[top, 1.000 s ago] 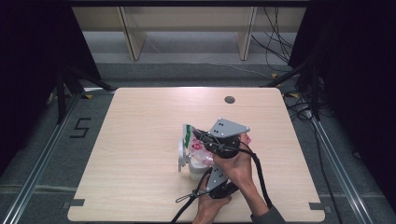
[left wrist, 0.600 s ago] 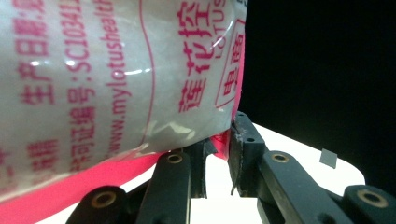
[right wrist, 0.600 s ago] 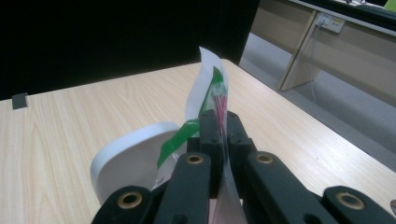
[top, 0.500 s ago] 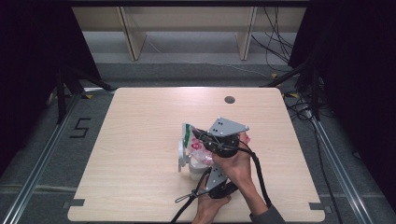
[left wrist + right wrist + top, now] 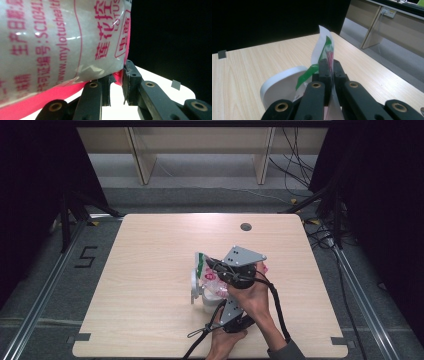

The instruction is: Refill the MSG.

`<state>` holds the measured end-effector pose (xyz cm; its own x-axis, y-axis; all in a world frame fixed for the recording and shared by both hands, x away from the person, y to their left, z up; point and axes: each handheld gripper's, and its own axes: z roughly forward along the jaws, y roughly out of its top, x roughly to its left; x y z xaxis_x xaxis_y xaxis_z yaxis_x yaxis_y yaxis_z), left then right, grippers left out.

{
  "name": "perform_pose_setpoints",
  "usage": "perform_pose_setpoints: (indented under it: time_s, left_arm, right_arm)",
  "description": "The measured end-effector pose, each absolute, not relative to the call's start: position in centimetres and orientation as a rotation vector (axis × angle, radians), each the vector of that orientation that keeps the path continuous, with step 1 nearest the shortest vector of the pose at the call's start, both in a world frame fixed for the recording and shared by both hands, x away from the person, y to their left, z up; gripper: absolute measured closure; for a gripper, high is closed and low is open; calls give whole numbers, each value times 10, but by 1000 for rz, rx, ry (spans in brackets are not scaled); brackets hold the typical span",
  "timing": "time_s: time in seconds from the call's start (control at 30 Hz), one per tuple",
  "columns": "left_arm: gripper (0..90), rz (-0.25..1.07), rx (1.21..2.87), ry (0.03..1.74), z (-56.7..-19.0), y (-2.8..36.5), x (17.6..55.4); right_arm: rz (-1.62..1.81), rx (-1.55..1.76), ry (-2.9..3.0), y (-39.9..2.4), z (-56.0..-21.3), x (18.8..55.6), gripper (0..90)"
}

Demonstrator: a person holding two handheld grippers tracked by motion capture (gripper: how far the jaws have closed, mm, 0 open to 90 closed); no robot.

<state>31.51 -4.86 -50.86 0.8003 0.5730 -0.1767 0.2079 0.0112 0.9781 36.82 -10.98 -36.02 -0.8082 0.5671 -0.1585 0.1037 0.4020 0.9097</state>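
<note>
The packet (image 5: 211,276) is standing lifted over the table (image 5: 150,270), nearer its front edge than the back, right of the middle. It is a clear pouch with pink print and a green and white strip at the top. The right gripper (image 5: 330,65) is clenching the packet's thin edge flat between its jaws, likely pinning one side. The left gripper (image 5: 117,81) is pinching the pink bottom seam (image 5: 62,87) at a corner, jaws closed on it. Held at two opposite edges like this, the packet is probably being steadied for tearing or tipping. Just beside and below it a white bowl (image 5: 196,285) is sitting, its rim (image 5: 282,75) facing the packet; what is inside cannot be told. The packet's own contents are unclear
</note>
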Motion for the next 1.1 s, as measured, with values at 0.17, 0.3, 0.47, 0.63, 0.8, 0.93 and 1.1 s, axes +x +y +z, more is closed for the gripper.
perform_pose_setpoints:
  time_s: [0.17,0.3,0.47,0.63,0.8,0.93,1.1]
  left_arm:
    - [778,328,1558,634,-507,-48,315]
    - [777,323,1557,634,-509,-50,314]
    - [778,317,1562,644,-510,-49,314]
    - [778,324,1560,639,-509,-48,314]
    - [778,328,1553,641,-510,-49,313]
    - [777,323,1568,646,-510,-49,314]
    - [778,323,1560,642,-509,-48,314]
  right_arm:
    - [1412,590,2197,-111,-357,366,898]
    - [1393,594,2201,-112,-358,367,898]
    - [1394,579,2210,-109,-360,368,898]
    - [1398,580,2203,-110,-359,366,898]
    - [1411,596,2209,-111,-360,368,898]
    - [1397,601,2225,-111,-361,369,898]
    - [1417,619,2217,-110,-359,367,898]
